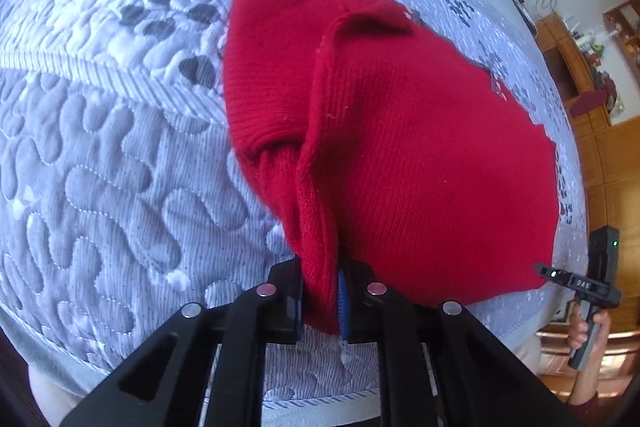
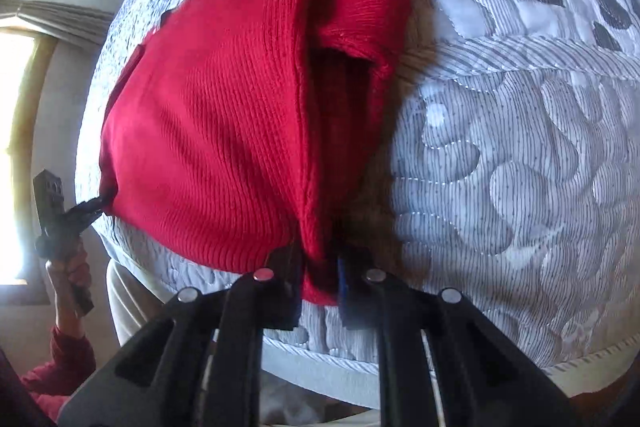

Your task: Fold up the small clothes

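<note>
- The left hand-held gripper (image 1: 320,303) pinched one near corner of the red knit garment (image 1: 400,155); the right hand-held gripper (image 2: 318,291) pinched the other.
- The held hem ran between them, parallel to the bed's (image 1: 100,187) near edge.
- The garment stretched away toward the far side, its far part resting on the quilt.

1. The small knit sweater (image 1: 420,155) I hold is plain red, with fine ribs.
2. The bed cover (image 1: 100,167) is pale grey-white, quilted, with dark grey leaves.
3. My gripper (image 1: 320,303) is black, with blue pads.
</note>
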Tool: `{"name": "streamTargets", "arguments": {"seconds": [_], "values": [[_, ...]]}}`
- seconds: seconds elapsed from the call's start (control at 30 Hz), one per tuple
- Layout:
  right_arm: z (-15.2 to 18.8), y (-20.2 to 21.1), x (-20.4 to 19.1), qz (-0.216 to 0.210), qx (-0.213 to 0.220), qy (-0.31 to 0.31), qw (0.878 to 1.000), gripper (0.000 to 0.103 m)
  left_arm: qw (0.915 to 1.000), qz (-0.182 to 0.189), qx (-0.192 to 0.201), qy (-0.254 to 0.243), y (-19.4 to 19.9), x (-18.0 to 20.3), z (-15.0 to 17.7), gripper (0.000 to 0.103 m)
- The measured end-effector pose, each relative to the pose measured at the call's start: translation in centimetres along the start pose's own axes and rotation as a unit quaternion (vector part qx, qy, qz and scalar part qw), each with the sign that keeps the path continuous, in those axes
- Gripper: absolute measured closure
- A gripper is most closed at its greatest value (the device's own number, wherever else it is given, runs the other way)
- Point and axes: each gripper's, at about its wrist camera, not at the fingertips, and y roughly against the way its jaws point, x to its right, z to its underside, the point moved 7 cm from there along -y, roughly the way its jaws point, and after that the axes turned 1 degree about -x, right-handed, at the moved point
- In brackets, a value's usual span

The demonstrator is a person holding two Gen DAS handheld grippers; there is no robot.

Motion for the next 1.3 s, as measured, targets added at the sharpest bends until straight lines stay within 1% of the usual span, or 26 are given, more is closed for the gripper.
{"name": "streamTargets", "arguments": {"seconds": [0.03, 0.07, 0.1, 0.13, 0.2, 0.27, 0.37, 0.43, 0.53, 0.57, 0.63, 0.73, 0.77, 0.83, 0.9, 0.93, 0.97, 1.0, 1.03, 1.07, 1.1, 1.13, 1.17, 1.23, 1.27, 1.3], "values": [[0.1, 0.5, 0.1, 0.006, 0.0, 0.008, 1.0, 0.088, 1.0, -0.006, 0.002, -0.007, 0.3, 0.2, -0.1, 0.084], [0.0, 1.0, 0.0, 0.014, 0.001, 0.013, 1.0, 0.081, 0.9997, -0.018, 0.003, -0.015, 1.0, 0.0, -0.1, 0.076], [0.1, 2.0, 0.0, 0.024, 0.005, 0.018, 1.0, 0.078, 0.9992, -0.033, 0.007, -0.021, 1.9, -0.4, 0.0, 0.07], [0.1, 2.8, 0.1, 0.031, 0.012, 0.023, 0.999, 0.07, 0.9976, -0.056, 0.026, -0.029, 3.3, -1.0, -0.4, 0.07], [-0.9, 5.0, -0.3, 0.042, 0.034, 0.034, 0.998, 0.068, 0.9932, -0.09, 0.06, -0.045, 5.6, -1.7, -1.6, 0.07], [-2.8, 7.0, -1.3, 0.045, 0.058, 0.05, 0.996, 0.068, 0.9847, -0.124, 0.096, -0.076, 7.8, -1.2, -3.8, 0.07], [-6.4, 8.4, -3.1, 0.053, 0.079, 0.072, 0.993, 0.068, 0.9714, -0.153, 0.118, -0.138, 8.5, 1.2, -7.6, 0.07], [-8.6, 8.1, -4.4, 0.059, 0.085, 0.082, 0.991, 0.068, 0.9611, -0.163, 0.113, -0.192, 7.3, 3.6, -9.6, 0.07], [-11.6, 7.1, -5.1, 0.054, 0.082, 0.079, 0.992, 0.066, 0.9463, -0.179, 0.091, -0.253, 4.4, 6.6, -11.7, 0.07], [-12.3, 6.6, -5.3, 0.051, 0.079, 0.077, 0.993, 0.066, 0.9416, -0.188, 0.086, -0.266, 3.3, 7.2, -12.3, 0.069], [-13.6, 5.7, -5.1, 0.044, 0.073, 0.068, 0.994, 0.066, 0.9276, -0.216, 0.078, -0.295, 1.0, 7.7, -13.2, 0.069], [-15.1, 4.5, -4.8, 0.03, 0.063, 0.055, 0.996, 0.066, 0.9155, -0.233, 0.054, -0.323, -2.2, 7.9, -13.8, 0.069], [-15.5, 4.1, -4.7, 0.029, 0.061, 0.051, 0.996, 0.065, 0.9158, -0.228, 0.044, -0.328, -2.9, 8.1, -13.9, 0.069], [-16.3, 3.4, -4.2, 0.03, 0.057, 0.044, 0.997, 0.063, 0.9222, -0.197, 0.021, -0.332, -4.2, 8.4, -13.8, 0.069], [-16.8, 3.0, -3.8, 0.033, 0.055, 0.043, 0.997, 0.062, 0.9292, -0.159, 0.016, -0.333, -4.5, 8.9, -13.8, 0.068], [-17.0, 2.7, -3.8, 0.034, 0.053, 0.043, 0.997, 0.062, 0.9303, -0.149, 0.014, -0.335, -4.6, 9.1, -13.9, 0.066], [-17.2, 2.5, -3.7, 0.034, 0.051, 0.042, 0.997, 0.061, 0.9302, -0.146, 0.012, -0.337, -4.8, 9.1, -14.0, 0.064], [-17.5, 2.1, -3.6, 0.034, 0.049, 0.041, 0.997, 0.061, 0.929, -0.154, 0.007, -0.336, -5.2, 8.8, -14.3, 0.065], [-17.7, 1.8, -3.6, 0.034, 0.048, 0.041, 0.997, 0.061, 0.9286, -0.164, 0.003, -0.333, -5.6, 8.5, -14.7, 0.071], [-17.9, 1.6, -3.5, 0.035, 0.047, 0.039, 0.998, 0.061, 0.9295, -0.172, 0.001, -0.326, -5.8, 8.1, -15.1, 0.093], [-18.1, 1.4, -3.5, 0.036, 0.047, 0.037, 0.998, 0.061, 0.934, -0.174, -0.002, -0.312, -5.9, 7.7, -15.5, 0.095], [-18.2, 1.3, -3.4, 0.036, 0.047, 0.037, 0.998, 0.061, 0.9464, -0.152, 0.002, -0.285, -5.4, 7.4, -16.1, 0.095], [-18.2, 1.2, -3.4, 0.035, 0.048, 0.038, 0.998, 0.061, 0.953, -0.141, 0.011, -0.268, -4.8, 7.1, -16.5, 0.095], [-18.3, 1.1, -3.3, 0.035, 0.048, 0.04, 0.997, 0.062, 0.9629, -0.133, 0.042, -0.231, -3.0, 6.3, -17.7, 0.094], [-18.3, 1.1, -3.2, 0.036, 0.048, 0.04, 0.997, 0.063, 0.9683, -0.121, 0.053, -0.212, -2.1, 5.8, -18.2, 0.089], [-18.4, 1.2, -3.2, 0.035, 0.048, 0.042, 0.997, 0.063, 0.9704, -0.117, 0.062, -0.202, -1.5, 5.5, -18.5, 0.086]]}}
